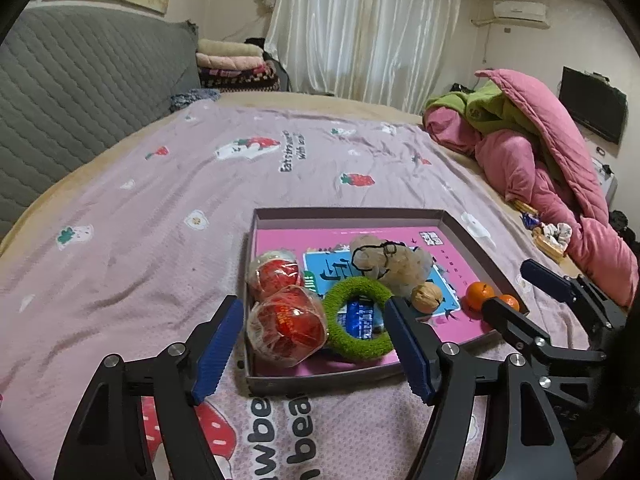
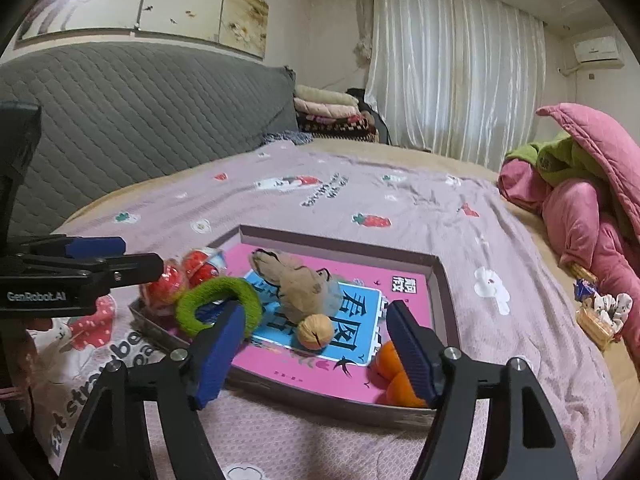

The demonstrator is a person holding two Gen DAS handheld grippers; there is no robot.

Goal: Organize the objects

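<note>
A shallow grey tray [image 1: 348,213] lies on the pink strawberry bedspread [image 1: 160,208] with a pink book [image 1: 288,240] as its floor. Inside are two red wrapped apples [image 1: 286,328], a green fuzzy ring [image 1: 352,346], a crumpled clear bag [image 1: 396,264], a walnut [image 1: 427,298] and two oranges [image 1: 479,295]. My left gripper [image 1: 314,304] hovers open over the tray's near left corner, its pads on either side of the front apple without touching it. My right gripper [image 2: 315,307] stands open above the tray's near edge, with the walnut [image 2: 316,332] seen between its fingers and the oranges [image 2: 390,360] by its right finger.
A heap of pink and green quilts [image 1: 532,152] fills the bed's right side, with a small basket of bits [image 1: 554,238] below it. A grey padded headboard [image 1: 80,80] runs along the left. Folded blankets [image 1: 236,64] and a white curtain [image 1: 368,28] stand at the back.
</note>
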